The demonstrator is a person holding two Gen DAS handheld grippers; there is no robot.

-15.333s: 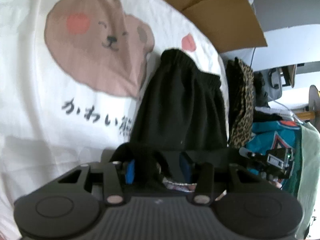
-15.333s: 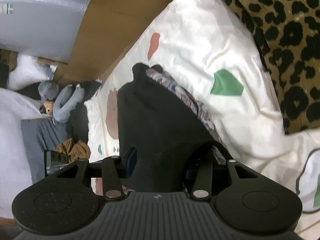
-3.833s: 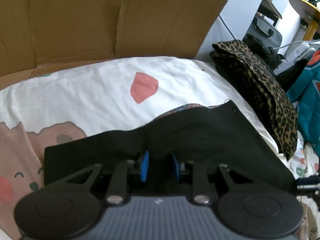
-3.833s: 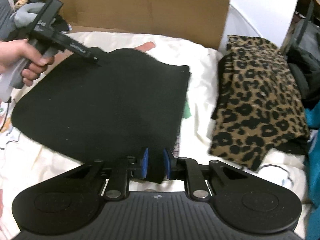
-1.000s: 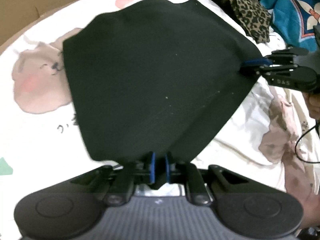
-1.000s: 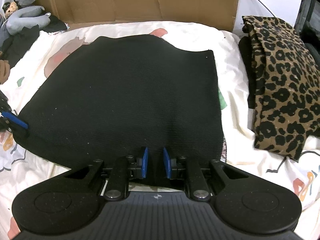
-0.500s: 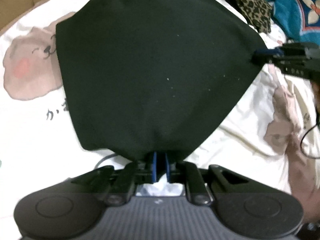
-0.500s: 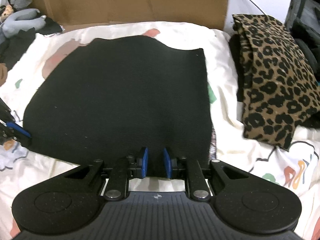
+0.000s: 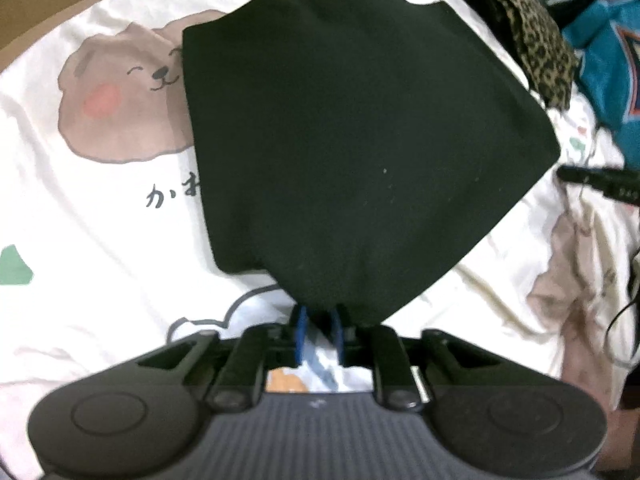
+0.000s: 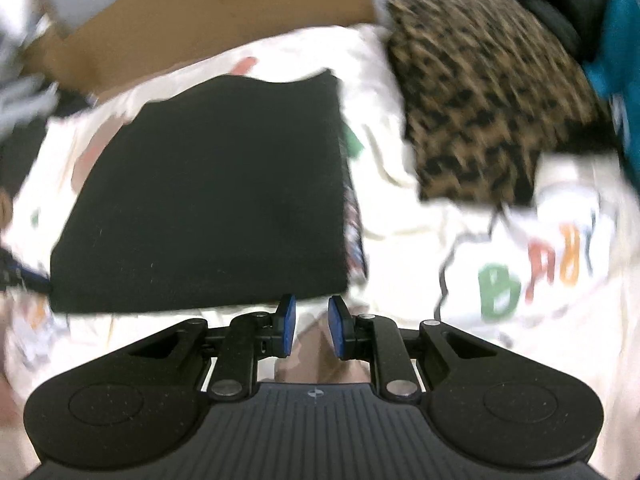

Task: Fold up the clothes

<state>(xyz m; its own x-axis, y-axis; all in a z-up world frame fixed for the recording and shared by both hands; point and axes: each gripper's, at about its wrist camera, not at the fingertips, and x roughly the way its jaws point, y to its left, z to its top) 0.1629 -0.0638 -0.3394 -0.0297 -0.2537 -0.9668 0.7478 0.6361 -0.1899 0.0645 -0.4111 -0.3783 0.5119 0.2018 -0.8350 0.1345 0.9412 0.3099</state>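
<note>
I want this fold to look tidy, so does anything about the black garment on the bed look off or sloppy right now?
Mostly neat: the black garment lies flat on the printed sheet. One oddity: a strip of patterned fabric pokes out along its right edge, so the layers are not quite aligned. The near corner by the left gripper also looks slightly bunched.

One black garment [image 9: 360,152], one leopard-print garment [image 10: 480,92] (folded), two grippers.

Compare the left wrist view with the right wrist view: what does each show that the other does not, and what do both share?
Left wrist only: the brown bear print with dark lettering on the sheet. Right wrist only: the cardboard sheet behind the bed and the colourful letters. Both: the folded black garment, the leopard-print garment and the white printed sheet.
</note>
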